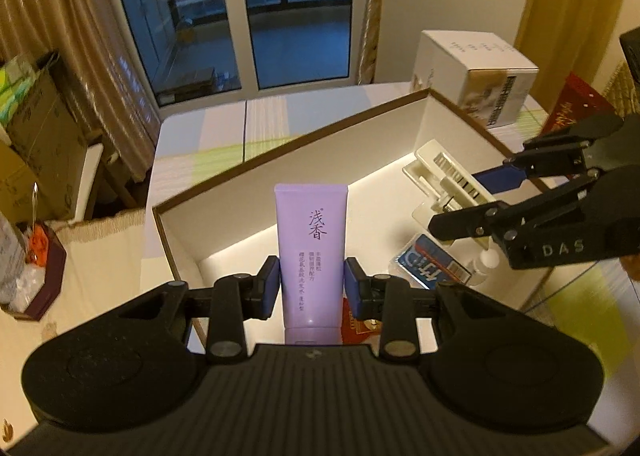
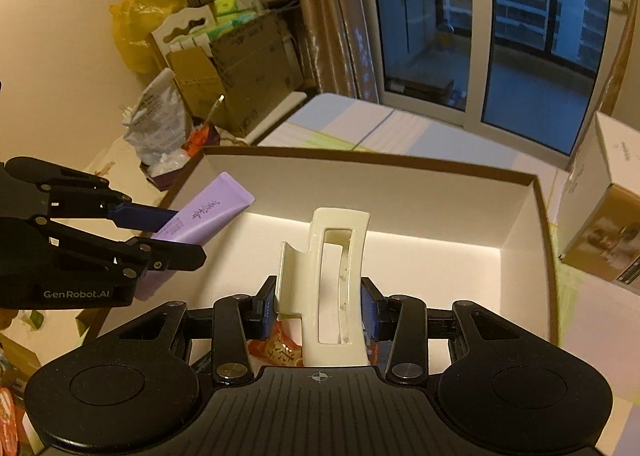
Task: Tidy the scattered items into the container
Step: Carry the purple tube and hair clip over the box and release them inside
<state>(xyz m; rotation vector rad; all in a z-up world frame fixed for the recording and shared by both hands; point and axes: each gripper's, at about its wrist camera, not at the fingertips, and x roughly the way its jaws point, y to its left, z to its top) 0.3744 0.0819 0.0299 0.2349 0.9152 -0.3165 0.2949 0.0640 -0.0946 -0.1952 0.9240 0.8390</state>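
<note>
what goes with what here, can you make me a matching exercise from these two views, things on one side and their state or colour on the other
Things:
1. purple tube
2. cream hair claw clip
3. container
4. blue packet

States:
A. white inside, brown rim
B. lying on the container floor
C. held by the left gripper
D. held by the right gripper

Pairs: 1-C, 2-D, 3-A, 4-B

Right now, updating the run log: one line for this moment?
left gripper: holds purple tube | right gripper: holds cream hair claw | both over box
</note>
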